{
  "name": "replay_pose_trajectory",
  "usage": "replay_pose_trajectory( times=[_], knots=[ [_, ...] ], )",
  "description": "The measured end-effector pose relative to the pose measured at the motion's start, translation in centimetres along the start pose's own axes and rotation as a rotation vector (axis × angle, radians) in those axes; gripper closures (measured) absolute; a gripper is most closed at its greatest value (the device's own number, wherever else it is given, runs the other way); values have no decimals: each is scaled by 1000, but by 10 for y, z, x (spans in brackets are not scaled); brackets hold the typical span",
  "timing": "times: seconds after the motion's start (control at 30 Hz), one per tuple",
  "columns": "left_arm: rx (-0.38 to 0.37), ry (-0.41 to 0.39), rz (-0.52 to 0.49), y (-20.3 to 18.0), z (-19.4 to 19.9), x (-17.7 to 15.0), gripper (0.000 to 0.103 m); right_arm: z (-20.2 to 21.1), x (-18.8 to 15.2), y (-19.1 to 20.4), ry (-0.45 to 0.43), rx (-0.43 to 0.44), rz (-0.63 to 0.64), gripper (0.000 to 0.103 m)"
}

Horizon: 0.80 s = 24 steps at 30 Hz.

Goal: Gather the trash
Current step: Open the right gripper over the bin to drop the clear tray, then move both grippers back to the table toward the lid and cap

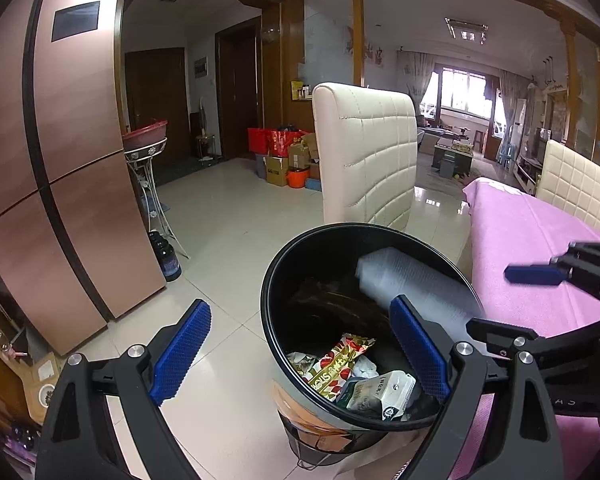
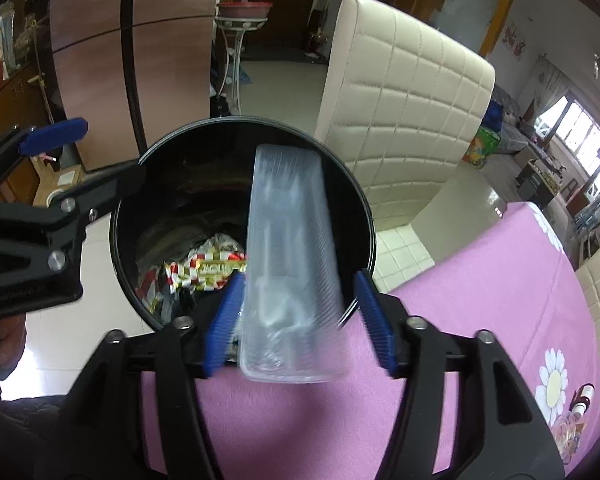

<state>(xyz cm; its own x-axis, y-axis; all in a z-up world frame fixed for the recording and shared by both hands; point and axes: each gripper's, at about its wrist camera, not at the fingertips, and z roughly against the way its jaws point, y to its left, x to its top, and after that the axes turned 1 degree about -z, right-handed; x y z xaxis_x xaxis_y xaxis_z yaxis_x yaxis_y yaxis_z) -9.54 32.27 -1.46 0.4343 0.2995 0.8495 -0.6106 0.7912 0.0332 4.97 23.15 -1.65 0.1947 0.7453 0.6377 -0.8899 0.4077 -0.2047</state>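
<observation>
My right gripper stands open, its pads clear of the clear plastic tray that tilts over the rim into the black bin. My left gripper is open and empty above the bin, where snack wrappers lie.

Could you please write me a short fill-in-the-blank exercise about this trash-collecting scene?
1. The clear plastic container is tipping into the ____ bin.
2. The tablecloth is ____.
3. The right gripper jaws stand ____.
4. A red and gold wrapper lies ____ the bin.

Missing words: black; pink; open; inside
</observation>
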Motion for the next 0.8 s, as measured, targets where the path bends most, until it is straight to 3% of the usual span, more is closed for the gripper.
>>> replay_pose_trajectory(
  times=[0.03,0.3,0.6,0.8],
  knots=[
    [-2,0,-2,0,1,0,14,1,0,-1,-9,-2,-5,18],
    [-61,14,-32,-19,0,0,14,4,-14,-13,1,-42,-13,20],
    [-200,9,-165,-86,2,9,14,21,-48,-58,12,-109,-106,21],
    [-291,10,-253,-136,3,18,14,39,-83,-113,29,-187,-220,21]
  ],
)
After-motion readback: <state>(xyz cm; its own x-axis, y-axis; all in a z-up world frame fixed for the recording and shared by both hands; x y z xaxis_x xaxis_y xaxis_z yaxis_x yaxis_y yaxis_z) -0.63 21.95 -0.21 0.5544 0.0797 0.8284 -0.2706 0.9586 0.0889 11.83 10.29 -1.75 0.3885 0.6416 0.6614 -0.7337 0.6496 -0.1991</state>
